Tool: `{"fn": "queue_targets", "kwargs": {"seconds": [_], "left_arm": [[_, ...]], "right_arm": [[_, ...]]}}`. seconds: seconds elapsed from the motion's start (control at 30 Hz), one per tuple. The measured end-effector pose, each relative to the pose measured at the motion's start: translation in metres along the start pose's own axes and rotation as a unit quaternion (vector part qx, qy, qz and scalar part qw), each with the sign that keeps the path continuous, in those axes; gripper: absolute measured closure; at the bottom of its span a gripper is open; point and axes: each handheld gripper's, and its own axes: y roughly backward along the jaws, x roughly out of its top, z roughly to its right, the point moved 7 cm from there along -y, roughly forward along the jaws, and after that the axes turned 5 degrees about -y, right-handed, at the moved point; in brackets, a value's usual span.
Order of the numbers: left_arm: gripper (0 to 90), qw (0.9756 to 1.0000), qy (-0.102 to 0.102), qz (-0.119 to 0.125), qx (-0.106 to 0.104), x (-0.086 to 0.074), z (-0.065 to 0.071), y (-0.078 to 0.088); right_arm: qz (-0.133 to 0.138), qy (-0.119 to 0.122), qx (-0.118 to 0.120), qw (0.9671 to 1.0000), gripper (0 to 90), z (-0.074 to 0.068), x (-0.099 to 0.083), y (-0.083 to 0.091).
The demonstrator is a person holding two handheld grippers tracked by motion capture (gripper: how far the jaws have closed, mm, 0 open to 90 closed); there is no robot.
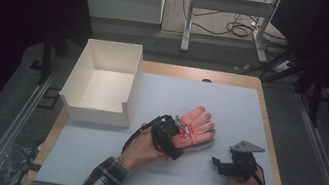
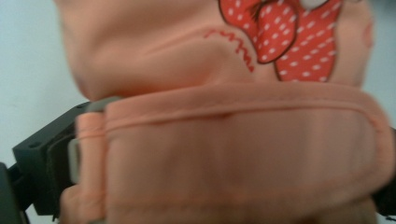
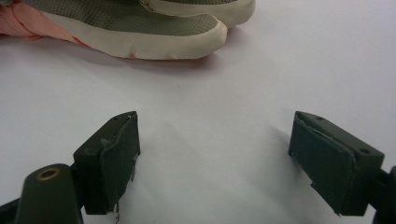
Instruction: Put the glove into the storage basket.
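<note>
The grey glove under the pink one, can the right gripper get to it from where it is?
Probably yes. The right gripper stands open on bare table, and the grey glove lies just ahead with its cream edge facing it. Nothing lies between them. The pink glove, on top, is held by the left gripper.

Peach glove (image 1: pixel 196 123) with red white-dotted bow, grey-and-cream glove (image 3: pixel 154 23), white box (image 1: pixel 103 80)

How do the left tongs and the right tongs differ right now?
The left tongs sit at the pink glove, clamped on its cuff; the right tongs hold nothing. The left jaws are closed on fabric, while the right jaws stand wide apart over the white mat. The left tongs touch the glove; the right stay apart from it. Both are black and held low over the mat.
</note>
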Motion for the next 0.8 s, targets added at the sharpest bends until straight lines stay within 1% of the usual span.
{"fn": "queue_targets", "kwargs": {"seconds": [0.07, 0.13, 0.17, 0.2, 0.23, 0.27, 0.3, 0.4, 0.43, 0.47, 0.5, 0.57, 0.6, 0.63, 0.67, 0.73, 0.8], "left_arm": [[0.0, 0.9999, -0.005, -0.011, 0.005, -0.003, 0.001, -0.005], [0.0, 0.9995, -0.016, -0.025, 0.012, -0.006, 0.003, -0.011], [0.8, 0.9994, -0.020, -0.025, 0.013, -0.007, 0.004, -0.015], [2.4, 0.9996, -0.016, -0.025, 0.005, -0.008, 0.005, -0.014], [5.6, 0.9996, -0.016, -0.025, 0.005, -0.008, 0.005, -0.014], [5.6, 0.9997, -0.012, -0.023, -0.003, -0.008, 0.005, -0.014], [8.4, 0.9997, -0.010, -0.020, -0.012, -0.008, 0.005, -0.013], [17.7, 0.9997, -0.010, -0.021, -0.011, -0.008, 0.005, -0.010], [27.1, 0.9995, -0.014, -0.025, -0.011, -0.007, 0.006, -0.008], [27.1, 0.9993, -0.019, -0.031, -0.011, -0.006, 0.006, -0.006], [34.3, 0.9987, -0.024, -0.043, -0.011, -0.004, 0.008, -0.004], [39.3, 0.9986, -0.023, -0.046, -0.014, -0.003, 0.008, -0.002], [41.5, 0.9986, -0.023, -0.046, -0.014, -0.003, 0.008, -0.002], [41.5, 0.9987, -0.021, -0.043, -0.017, -0.003, 0.007, -0.001], [44.5, 0.9989, -0.018, -0.039, -0.021, -0.003, 0.006, 0.000], [45.1, 0.9991, -0.009, -0.030, -0.030, -0.004, 0.004, 0.001], [45.9, 0.9990, -0.005, -0.022, -0.038, -0.003, 0.003, 0.002]], "right_arm": [[0.000, 0.000, 0.000, 1.0000, 16.7, 0.000, 0.000, 0.000], [0.000, 0.001, 0.000, 1.0000, 16.7, 0.000, 0.000, 0.000], [0.000, 0.000, 0.000, 1.0000, 16.7, 0.000, 0.000, 0.000], [0.000, 0.000, 0.000, 1.0000, 16.7, 0.000, 0.000, 0.000], [0.000, 0.000, 0.000, 1.0000, 16.7, 0.000, 0.000, 0.000], [0.000, 0.000, 0.000, 1.0000, 16.7, 0.000, 0.000, 0.000], [0.000, 0.000, 0.000, 1.0000, 16.7, 0.000, 0.000, 0.000], [0.000, 0.000, 0.000, 1.0000, 16.7, 0.000, 0.000, 0.000], [0.000, 0.000, 0.000, 1.0000, 16.7, 0.000, 0.000, 0.000], [0.000, 0.000, 0.000, 1.0000, 16.7, 0.000, 0.000, 0.000], [0.000, 0.001, 0.000, 1.0000, 16.7, 0.000, 0.000, 0.000], [0.000, 0.000, 0.000, 1.0000, 16.7, 0.000, 0.000, 0.000], [0.000, 0.000, 0.000, 1.0000, 16.7, 0.000, 0.000, 0.000], [0.000, 0.000, 0.000, 1.0000, 16.7, 0.000, 0.000, 0.000], [0.000, 0.001, 0.000, 1.0000, 16.7, 0.000, 0.000, 0.000], [0.000, 0.000, 0.000, 1.0000, 16.7, 0.000, 0.000, 0.000], [0.000, 0.000, 0.000, 1.0000, 16.7, 0.000, 0.000, 0.000]]}}
